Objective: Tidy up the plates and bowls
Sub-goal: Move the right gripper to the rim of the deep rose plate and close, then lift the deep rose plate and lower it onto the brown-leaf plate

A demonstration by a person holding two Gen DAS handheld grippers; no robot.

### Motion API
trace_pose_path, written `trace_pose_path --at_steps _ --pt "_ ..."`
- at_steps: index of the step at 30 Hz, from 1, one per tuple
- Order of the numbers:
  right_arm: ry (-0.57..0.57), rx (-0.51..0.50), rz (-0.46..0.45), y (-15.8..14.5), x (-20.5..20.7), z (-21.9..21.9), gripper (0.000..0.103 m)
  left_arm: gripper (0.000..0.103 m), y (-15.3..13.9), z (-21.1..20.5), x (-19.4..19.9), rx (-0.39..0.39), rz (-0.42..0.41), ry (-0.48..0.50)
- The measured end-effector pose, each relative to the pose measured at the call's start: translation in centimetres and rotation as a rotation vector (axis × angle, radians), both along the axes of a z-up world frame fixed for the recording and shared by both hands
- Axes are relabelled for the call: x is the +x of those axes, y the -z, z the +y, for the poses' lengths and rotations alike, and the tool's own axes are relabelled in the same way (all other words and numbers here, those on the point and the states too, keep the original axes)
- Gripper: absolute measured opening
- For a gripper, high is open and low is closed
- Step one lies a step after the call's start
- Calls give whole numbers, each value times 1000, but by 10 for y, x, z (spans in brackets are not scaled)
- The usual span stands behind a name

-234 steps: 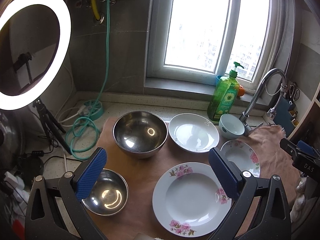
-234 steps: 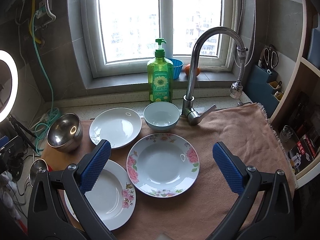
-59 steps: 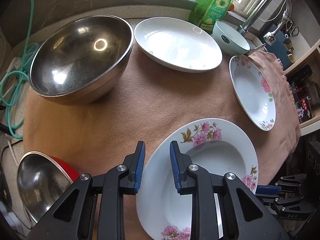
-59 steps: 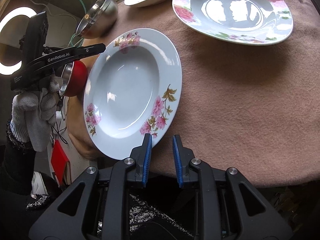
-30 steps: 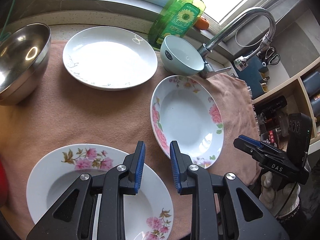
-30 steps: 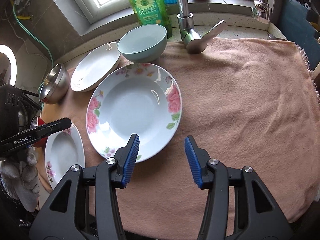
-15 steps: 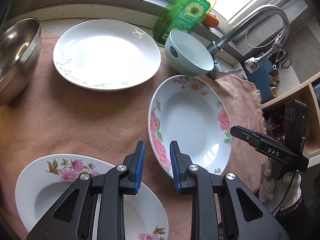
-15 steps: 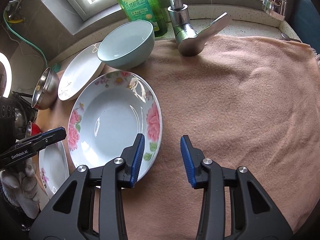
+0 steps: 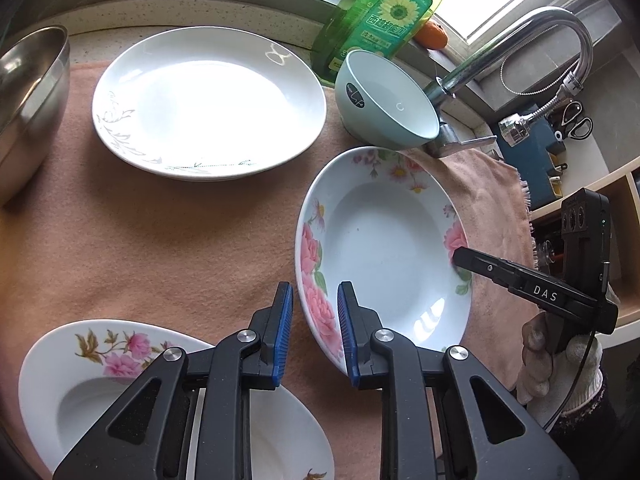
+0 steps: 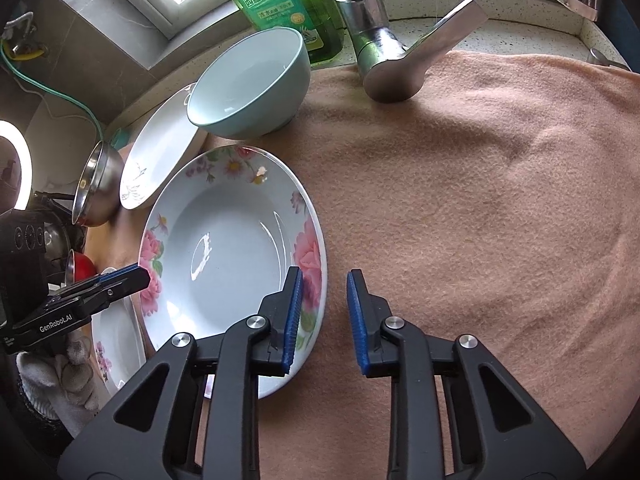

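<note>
Left claw is straddling the near rim of the rose plate, jaws narrowly apart, pads not clearly pressing it. Right claw, jaws just closing, is bracketing that plate's opposite edge, bare towel lying open alongside.

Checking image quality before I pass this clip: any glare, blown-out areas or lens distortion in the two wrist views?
Left wrist view: the white plate is blown out by window light and the faucet bows with fisheye curvature. Right wrist view: a small glint on the rose plate, the ring light clips at the edge, the corners vignette dark; both views are sharp.
</note>
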State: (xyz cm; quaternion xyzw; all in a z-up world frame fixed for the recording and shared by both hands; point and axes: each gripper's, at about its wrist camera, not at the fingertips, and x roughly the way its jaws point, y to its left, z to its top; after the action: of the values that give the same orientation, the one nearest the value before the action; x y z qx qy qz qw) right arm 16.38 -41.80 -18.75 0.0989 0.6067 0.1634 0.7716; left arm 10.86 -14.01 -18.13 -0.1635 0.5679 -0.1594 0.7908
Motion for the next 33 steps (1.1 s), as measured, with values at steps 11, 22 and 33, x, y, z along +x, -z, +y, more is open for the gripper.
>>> trace_pose_path --at_steps 11,22,33 --pt "-23 14 10 0 3 6 13 19 0 -6 2 18 -2 -1" --pt "-9 18 11 -6 -3 9 14 20 -6 -3 0 26 -19 -4" --pt "-14 23 -40 -31 -18 18 14 20 -22 9 -11 34 -60 1"
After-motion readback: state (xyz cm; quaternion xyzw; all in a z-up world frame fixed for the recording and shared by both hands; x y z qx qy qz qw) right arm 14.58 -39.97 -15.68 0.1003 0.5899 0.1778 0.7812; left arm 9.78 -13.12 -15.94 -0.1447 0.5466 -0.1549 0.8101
